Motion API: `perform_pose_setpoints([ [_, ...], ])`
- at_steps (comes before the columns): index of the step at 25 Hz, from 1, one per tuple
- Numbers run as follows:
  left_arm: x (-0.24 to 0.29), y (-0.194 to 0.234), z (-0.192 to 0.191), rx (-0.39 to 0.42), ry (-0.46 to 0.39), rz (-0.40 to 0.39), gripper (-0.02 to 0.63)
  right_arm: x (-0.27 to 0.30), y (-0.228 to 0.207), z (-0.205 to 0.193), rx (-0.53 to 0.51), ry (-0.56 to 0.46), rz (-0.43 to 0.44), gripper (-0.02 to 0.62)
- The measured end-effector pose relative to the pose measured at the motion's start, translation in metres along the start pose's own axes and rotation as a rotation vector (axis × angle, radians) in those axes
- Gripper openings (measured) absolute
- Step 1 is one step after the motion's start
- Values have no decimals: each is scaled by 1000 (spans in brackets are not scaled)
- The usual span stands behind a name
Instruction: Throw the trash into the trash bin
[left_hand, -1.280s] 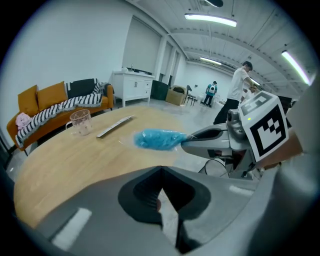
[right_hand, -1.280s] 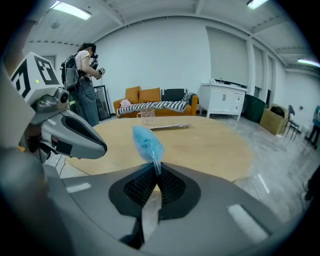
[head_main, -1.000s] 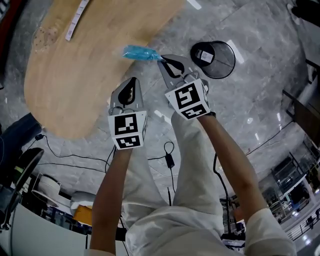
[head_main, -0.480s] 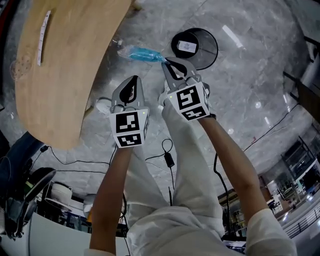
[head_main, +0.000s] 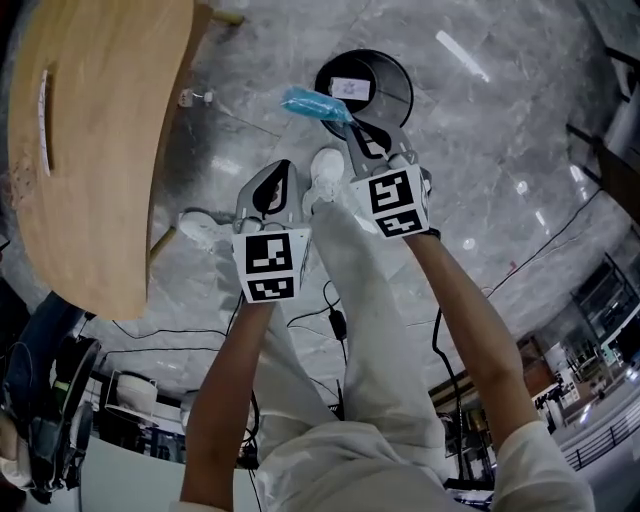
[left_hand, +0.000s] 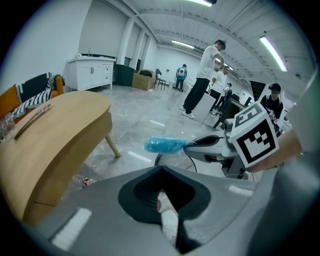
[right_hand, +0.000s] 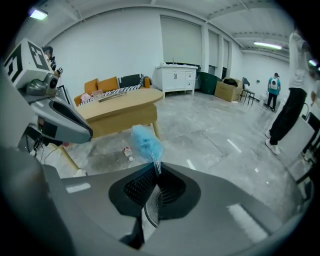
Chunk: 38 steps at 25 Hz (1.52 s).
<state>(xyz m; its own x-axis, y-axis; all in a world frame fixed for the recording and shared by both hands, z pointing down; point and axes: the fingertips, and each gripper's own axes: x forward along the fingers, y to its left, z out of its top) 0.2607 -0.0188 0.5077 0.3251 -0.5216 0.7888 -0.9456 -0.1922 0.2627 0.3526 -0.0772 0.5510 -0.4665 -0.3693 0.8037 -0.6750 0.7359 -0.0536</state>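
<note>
A: Layout, biggest first?
B: The table (head_main: 90, 150) is filling the left of the head view. The trash bin (head_main: 365, 85) is standing on the floor (head_main: 480, 130), well apart from the table's long curved edge.
A: Grippers?
B: Both are hanging over the floor off that same edge, neither over the table. The right gripper (head_main: 352, 126) is reaching toward the bin. The left gripper (head_main: 284, 168) is sitting nearer the table edge, short of the bin.
A: Trash?
B: The blue wrapper (head_main: 314, 103) is sticking out past the right gripper's tip and overlapping the bin's rim on the table-facing side. I can't tell whether it is fully over the opening.
A: How is it handling?
B: It's looking like thin crumpled film, so I'm judging it light, soft, a bit slippery, with nothing to break. It may be clinging or drifting on release. The best hold is the twisted tail, exactly where it's being held.
A: Right side?
B: The right fingers (right_hand: 210, 195) are pinching that thin tail, tips together, with the puffy body hanging free beyond them.
A: Left?
B: The left fingers (left_hand: 100, 200) are pressed together on nothing. Only a white shoe (left_hand: 167, 220) is showing through the hollow behind the tips.
</note>
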Motion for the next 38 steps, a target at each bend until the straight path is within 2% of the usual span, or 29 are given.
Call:
perform_pose_setpoints([
  [10, 57, -2, -14, 3, 42, -24, 0, 29, -39, -59, 70, 85, -51, 28],
  [20, 98, -11, -31, 51, 83, -63, 0, 49, -62, -120, 142, 176, -98, 28],
  [30, 102, -20, -48, 56, 103, -91, 0, 69, -64, -160, 190, 236, -129, 28],
  [34, 100, -22, -59, 62, 137, -109, 0, 74, -59, -176, 212, 273, -140, 30],
  [35, 100, -22, -59, 67, 142, -113, 0, 78, -57, -178, 205, 285, -129, 39],
  [37, 101, -23, -54, 78, 144, -123, 0, 83, -53, -181, 203, 309, -108, 162],
  [38, 102, -24, -52, 80, 142, -128, 0, 84, -52, -181, 203, 318, -104, 203],
])
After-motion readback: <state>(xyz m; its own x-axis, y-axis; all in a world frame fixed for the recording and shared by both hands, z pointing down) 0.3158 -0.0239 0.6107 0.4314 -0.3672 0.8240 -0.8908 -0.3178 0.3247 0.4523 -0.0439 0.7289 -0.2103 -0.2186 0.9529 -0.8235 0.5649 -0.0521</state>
